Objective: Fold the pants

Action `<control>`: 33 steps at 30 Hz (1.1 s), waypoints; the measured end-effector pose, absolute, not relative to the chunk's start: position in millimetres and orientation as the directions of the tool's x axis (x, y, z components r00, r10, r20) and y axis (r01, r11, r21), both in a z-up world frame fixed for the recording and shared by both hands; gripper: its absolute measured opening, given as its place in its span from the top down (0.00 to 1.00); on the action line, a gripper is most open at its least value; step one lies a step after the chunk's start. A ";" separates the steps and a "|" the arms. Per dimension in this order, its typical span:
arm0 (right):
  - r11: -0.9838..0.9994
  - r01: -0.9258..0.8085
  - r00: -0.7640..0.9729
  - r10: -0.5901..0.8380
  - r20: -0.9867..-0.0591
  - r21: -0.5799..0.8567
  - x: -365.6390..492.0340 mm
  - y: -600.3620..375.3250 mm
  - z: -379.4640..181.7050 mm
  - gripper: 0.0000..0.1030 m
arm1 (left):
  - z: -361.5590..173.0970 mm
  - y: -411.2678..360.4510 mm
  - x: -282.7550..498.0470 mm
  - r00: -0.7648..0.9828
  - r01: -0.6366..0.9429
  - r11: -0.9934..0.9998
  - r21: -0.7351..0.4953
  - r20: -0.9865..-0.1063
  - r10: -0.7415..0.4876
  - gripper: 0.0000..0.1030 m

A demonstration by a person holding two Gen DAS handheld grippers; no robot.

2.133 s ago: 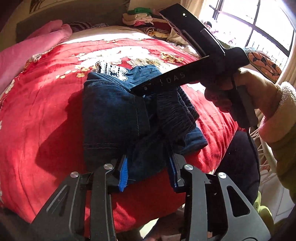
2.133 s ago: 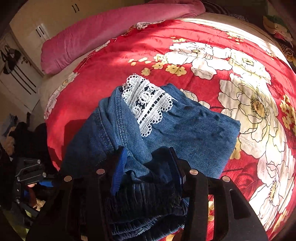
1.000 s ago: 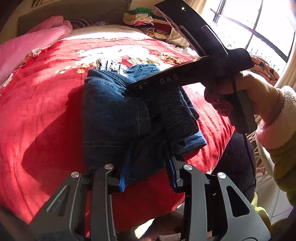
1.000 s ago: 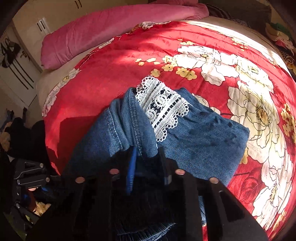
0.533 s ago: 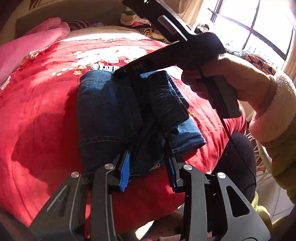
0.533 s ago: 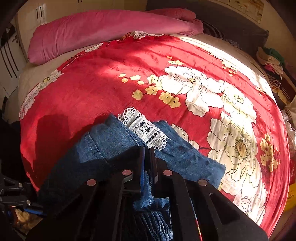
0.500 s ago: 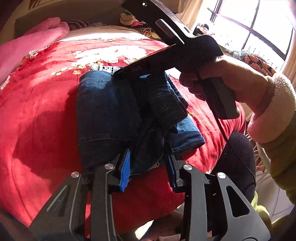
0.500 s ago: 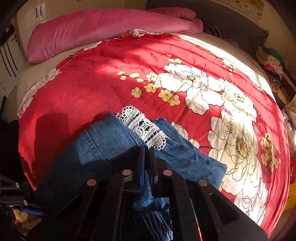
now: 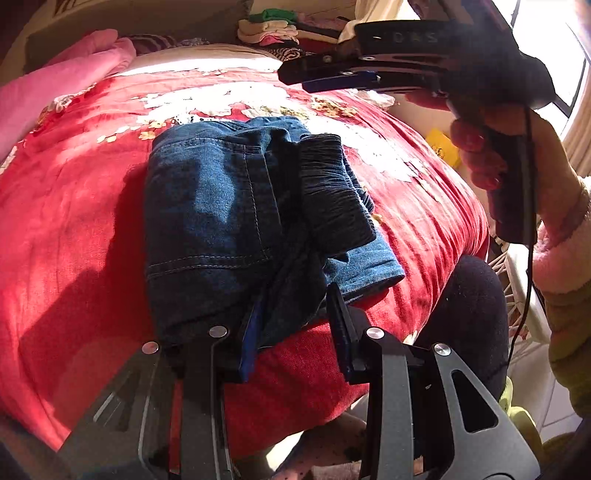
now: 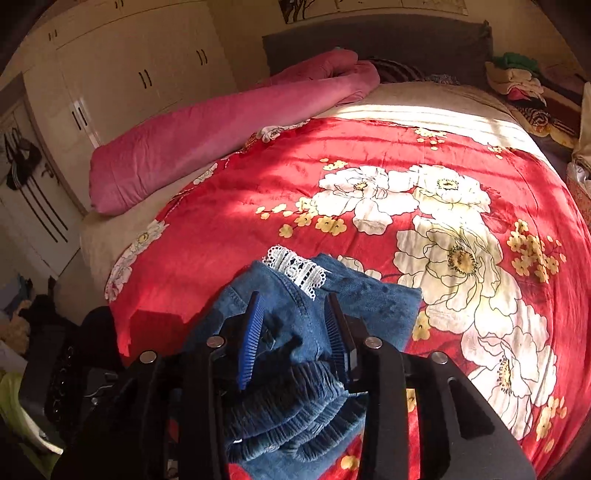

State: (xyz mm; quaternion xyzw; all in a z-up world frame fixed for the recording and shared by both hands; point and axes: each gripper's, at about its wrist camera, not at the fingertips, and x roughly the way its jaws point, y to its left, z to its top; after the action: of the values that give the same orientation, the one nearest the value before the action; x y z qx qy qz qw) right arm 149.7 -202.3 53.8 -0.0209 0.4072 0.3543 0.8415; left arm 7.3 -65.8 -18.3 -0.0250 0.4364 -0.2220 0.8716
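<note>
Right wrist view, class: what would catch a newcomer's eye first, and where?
The red floral quilt fills the bed, with folded denim pants at its near edge, white lace trim peeking out on top. The open right gripper hangs over them; a pink blanket lies rolled beyond, left.

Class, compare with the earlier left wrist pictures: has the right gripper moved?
Yes. The right gripper has lifted off the jeans and now hangs, open, over the red quilt, toward the clothes pile.

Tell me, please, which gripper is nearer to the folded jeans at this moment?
Left. The left gripper is open at the near edge of the folded jeans, its fingers around the denim. The right gripper is lifted above their far end, open and apart from them.
</note>
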 end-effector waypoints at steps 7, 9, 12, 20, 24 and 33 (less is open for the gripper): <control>0.742 -0.613 0.372 0.575 -0.729 0.272 116.1 -211.2 30.7 0.61 | -16.6 -65.6 3.8 0.522 0.358 0.903 -0.238 -0.751 -0.405 0.75; 0.763 -0.596 0.372 0.538 -0.757 0.249 113.7 -214.8 19.5 0.61 | -16.4 -65.4 3.9 0.520 0.357 0.903 -0.240 -0.752 -0.405 0.75; 0.802 -0.556 0.364 0.472 -0.803 0.219 116.1 -222.6 -1.8 0.56 | -16.0 -65.0 4.1 0.521 0.355 0.903 -0.241 -0.752 -0.405 0.75; 0.827 -0.483 0.357 0.487 -0.797 0.288 120.3 -234.8 -28.0 0.42 | -18.4 -65.4 4.5 0.513 0.354 0.902 -0.248 -0.755 -0.409 0.75; 0.835 -0.452 0.358 0.493 -0.793 0.315 121.5 -236.5 -30.7 0.39 | -18.3 -63.8 4.4 0.511 0.350 0.902 -0.254 -0.755 -0.411 0.75; 0.816 -0.448 0.459 0.560 -0.690 0.364 95.7 -260.1 19.7 0.33 | 7.2 -48.1 -5.9 0.559 0.327 0.907 -0.265 -0.720 -0.412 0.75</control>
State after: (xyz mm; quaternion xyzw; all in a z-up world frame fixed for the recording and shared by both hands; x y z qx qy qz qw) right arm 95.7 -260.1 19.7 0.0651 0.4277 0.2959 0.8516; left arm -5.9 -48.1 7.2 -0.0503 0.4202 -0.2095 0.8815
